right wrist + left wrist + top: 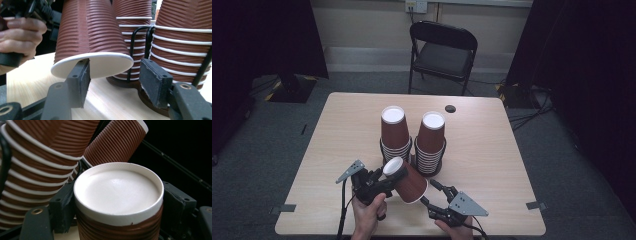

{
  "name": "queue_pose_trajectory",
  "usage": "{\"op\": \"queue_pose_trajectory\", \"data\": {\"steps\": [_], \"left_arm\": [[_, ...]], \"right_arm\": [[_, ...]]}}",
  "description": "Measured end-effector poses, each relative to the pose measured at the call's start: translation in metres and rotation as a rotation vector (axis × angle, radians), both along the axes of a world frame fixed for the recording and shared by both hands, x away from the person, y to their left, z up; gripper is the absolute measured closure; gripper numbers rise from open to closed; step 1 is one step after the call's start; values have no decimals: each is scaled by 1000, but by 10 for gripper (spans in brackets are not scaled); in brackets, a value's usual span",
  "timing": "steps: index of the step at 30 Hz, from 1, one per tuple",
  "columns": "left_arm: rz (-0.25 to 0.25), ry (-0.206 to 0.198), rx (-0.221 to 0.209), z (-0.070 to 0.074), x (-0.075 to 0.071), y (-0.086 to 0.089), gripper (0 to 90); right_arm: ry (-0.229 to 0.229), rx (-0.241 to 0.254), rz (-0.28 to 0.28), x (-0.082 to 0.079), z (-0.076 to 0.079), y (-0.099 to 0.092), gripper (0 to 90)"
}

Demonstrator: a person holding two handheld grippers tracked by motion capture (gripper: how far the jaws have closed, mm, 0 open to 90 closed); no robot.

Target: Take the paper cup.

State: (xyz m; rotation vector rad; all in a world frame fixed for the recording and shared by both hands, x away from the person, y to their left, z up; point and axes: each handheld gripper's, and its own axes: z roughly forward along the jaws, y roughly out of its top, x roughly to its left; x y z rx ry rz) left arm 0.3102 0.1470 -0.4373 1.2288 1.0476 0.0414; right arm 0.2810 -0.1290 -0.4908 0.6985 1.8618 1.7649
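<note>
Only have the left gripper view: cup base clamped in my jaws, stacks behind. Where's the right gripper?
Observer: The right gripper is at the open mouth of the cup, near the table's front edge.
Operator: Gripping the rim?
Observer: No. In the right gripper view its jaws stand open, one pad in front of the mouth and the other off to the side.
Operator: Cup's tilt?
Observer: In the high view the base is up-left in the left gripper, and the mouth is down-right, above the table.
</note>
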Motion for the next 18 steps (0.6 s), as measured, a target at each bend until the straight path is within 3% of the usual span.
{"op": "queue_pose_trajectory", "data": {"steps": [6,11,18], "left_arm": [[25,31,-76,-5,-5,9,233],[34,46,-111,-7,-7,11,233],[9,55,-121,-7,-7,7,233]], "right_arm": [[10,42,36,4,0,1,423],[-7,51,51,7,2,6,459],[-29,51,58,19,7,14,518]]}}
